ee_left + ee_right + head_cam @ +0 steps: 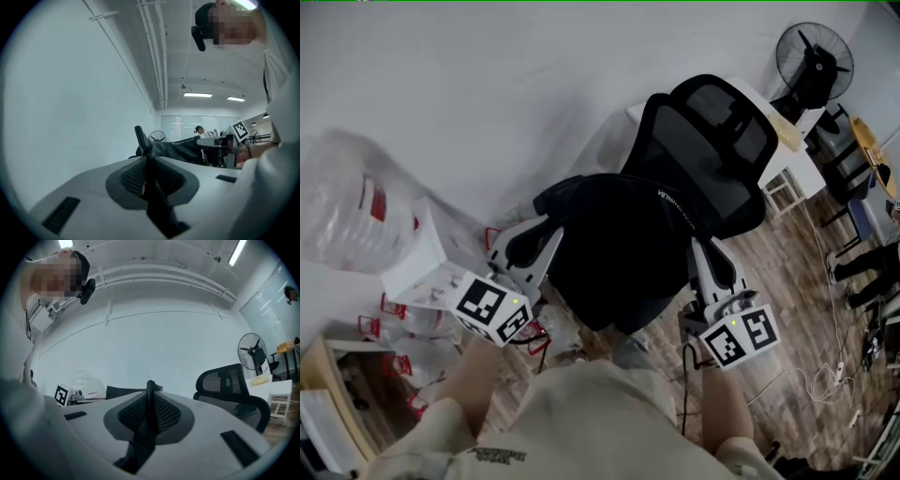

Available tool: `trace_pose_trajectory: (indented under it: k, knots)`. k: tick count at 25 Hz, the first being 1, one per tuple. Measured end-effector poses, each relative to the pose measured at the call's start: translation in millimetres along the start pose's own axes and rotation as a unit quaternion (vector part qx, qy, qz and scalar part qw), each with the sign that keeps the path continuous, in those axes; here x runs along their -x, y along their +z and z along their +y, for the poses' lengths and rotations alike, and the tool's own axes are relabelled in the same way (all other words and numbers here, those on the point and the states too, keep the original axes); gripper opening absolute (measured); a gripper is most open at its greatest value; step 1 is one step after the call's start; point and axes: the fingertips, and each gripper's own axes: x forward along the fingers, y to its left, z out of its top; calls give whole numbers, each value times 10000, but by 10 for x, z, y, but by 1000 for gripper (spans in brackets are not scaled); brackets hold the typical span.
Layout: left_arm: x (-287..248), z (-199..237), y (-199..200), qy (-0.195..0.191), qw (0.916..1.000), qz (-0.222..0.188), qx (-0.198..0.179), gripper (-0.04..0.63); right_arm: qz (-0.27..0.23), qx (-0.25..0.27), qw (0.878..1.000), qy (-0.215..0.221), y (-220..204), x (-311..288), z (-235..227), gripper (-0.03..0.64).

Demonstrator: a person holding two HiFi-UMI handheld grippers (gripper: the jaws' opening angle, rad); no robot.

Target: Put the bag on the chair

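The black bag [619,246] lies on the seat of the black mesh office chair [722,131], in front of its backrest. My left gripper [542,246] is at the bag's left side and is shut on a black strap [142,138] that stands up between its pads. At the bag's right side, my right gripper [705,255] is shut on another black strap [150,389]. In the left gripper view the bag's fabric [185,149] shows beyond the jaws. The right gripper view shows the chair's backrest [232,383] to the right.
The chair stands close to a white wall. Clear plastic bags [347,211] and a white box [422,258] lie at the left. A white table [792,159] and a floor fan [814,58] stand behind the chair. Cables [825,380] run over the wooden floor at the right.
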Motion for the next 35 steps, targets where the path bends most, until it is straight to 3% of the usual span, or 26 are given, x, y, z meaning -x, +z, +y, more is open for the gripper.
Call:
trace_pose_trajectory:
  k: [10, 17, 24, 35]
  knots:
    - [-764, 228, -251, 757, 9968, 200, 165, 64, 424, -78, 9972, 604, -119, -726, -897, 57]
    - [-1072, 479, -555, 1524, 9875, 319, 255, 64, 847, -59, 9892, 1194, -392, -1334, -1319, 57]
    - [-1155, 682, -881, 2197, 9730, 566, 433, 64, 1290, -198, 9759, 1749, -780, -1800, -1496, 57]
    - [-1014, 960, -1383, 3169, 9414, 663, 949, 64, 1726, -185, 9548, 2414, -1317, -2275, -1429, 57]
